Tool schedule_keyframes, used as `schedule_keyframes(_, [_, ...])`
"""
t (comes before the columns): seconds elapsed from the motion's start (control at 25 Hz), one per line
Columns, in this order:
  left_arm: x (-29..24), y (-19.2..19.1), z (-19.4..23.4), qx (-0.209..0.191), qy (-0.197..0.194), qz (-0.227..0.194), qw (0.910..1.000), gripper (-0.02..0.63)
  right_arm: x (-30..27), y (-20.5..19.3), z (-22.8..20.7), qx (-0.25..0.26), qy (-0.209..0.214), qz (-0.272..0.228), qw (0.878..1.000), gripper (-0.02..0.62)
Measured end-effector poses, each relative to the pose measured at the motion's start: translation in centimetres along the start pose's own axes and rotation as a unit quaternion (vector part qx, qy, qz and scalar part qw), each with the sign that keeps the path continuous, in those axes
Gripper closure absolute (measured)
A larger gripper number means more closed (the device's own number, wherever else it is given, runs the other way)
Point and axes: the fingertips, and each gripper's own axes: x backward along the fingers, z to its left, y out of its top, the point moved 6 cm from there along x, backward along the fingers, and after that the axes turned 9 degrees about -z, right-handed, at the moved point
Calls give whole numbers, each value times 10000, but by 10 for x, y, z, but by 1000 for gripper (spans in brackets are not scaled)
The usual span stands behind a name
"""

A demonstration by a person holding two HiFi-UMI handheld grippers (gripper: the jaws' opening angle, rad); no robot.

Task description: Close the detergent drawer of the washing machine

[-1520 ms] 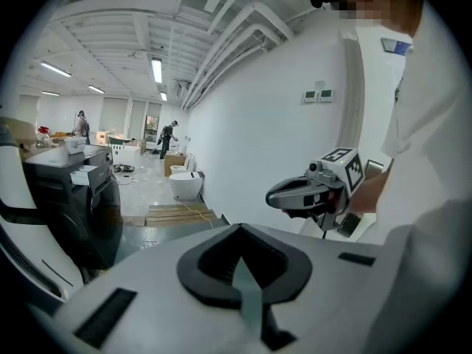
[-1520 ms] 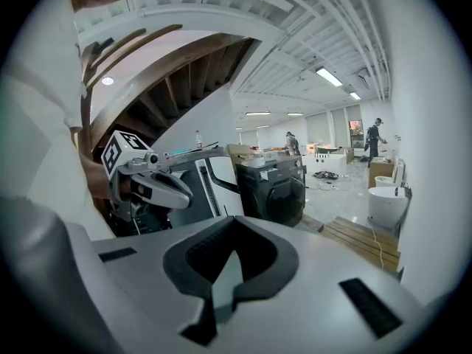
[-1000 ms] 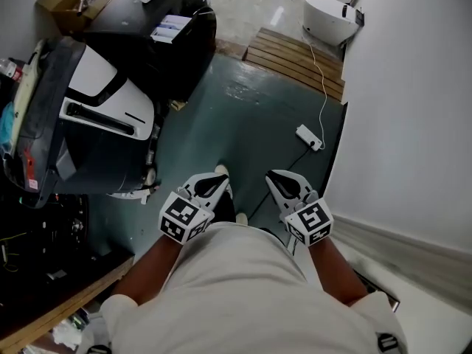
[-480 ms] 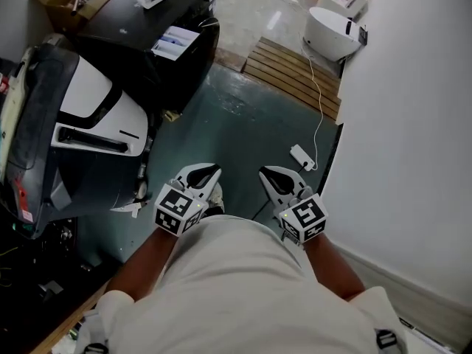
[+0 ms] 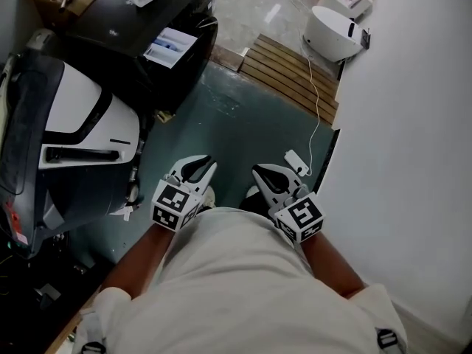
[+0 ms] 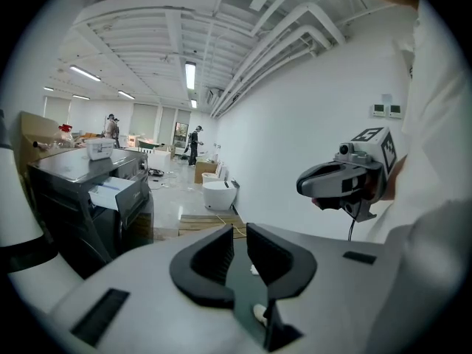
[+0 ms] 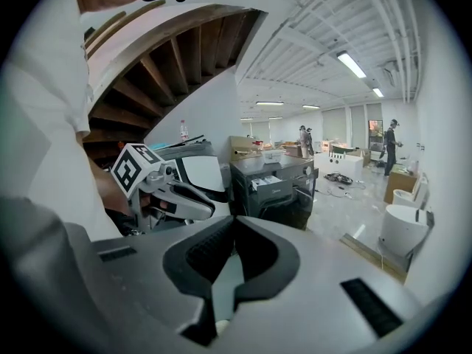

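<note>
1. The white plastic detergent drawer (image 5: 171, 45) stood pulled out of the upper front of the dark grey front-loading washing machine (image 5: 110, 21), well apart from both grippers and up the room from the person.
2. It would probably handle lightly: a stiff, hollow tray on slides, smooth-faced and likely to bind if pushed off-centre. The best contact looked to be a flat push on the middle of its front panel rather than a pinch.
3. The left gripper (image 6: 240, 234) held nothing, its jaws only a narrow slit apart. The right gripper (image 7: 234, 223) also held nothing, its jaw tips meeting. Both hung low, close to the person's body.
4. The dark teal floor (image 5: 243, 116) lay between the person and the machine, with a white power strip (image 5: 297, 161) and its cable near the white wall (image 5: 413, 124); this was a possible trip hazard.
5. A slatted wooden pallet (image 5: 291, 68) lay beyond the floor, and a tilted white-and-black appliance (image 5: 81, 139) crowded the left side, so the approach seemed narrow.
</note>
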Motion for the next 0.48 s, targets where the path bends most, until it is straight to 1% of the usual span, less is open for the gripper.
schedule_keyframes(0.12, [-23, 5, 10, 42, 119, 18, 9999, 554, -8, -1, -26, -45, 142, 19, 9999, 589])
schedule_keyframes(0.24, [-50, 9, 20, 124, 358, 35, 9993, 554, -17, -1, -63, 9, 385, 84, 9992, 589])
schedule_keyframes(0.4, [-101, 22, 26, 265, 852, 65, 9960, 554, -21, 8, -130, 104, 730, 35, 9973, 589])
schedule_keyframes(0.48, [-130, 34, 25, 324, 1167, -14, 9926, 554, -16, 10, -169, 147, 879, 139, 9959, 589])
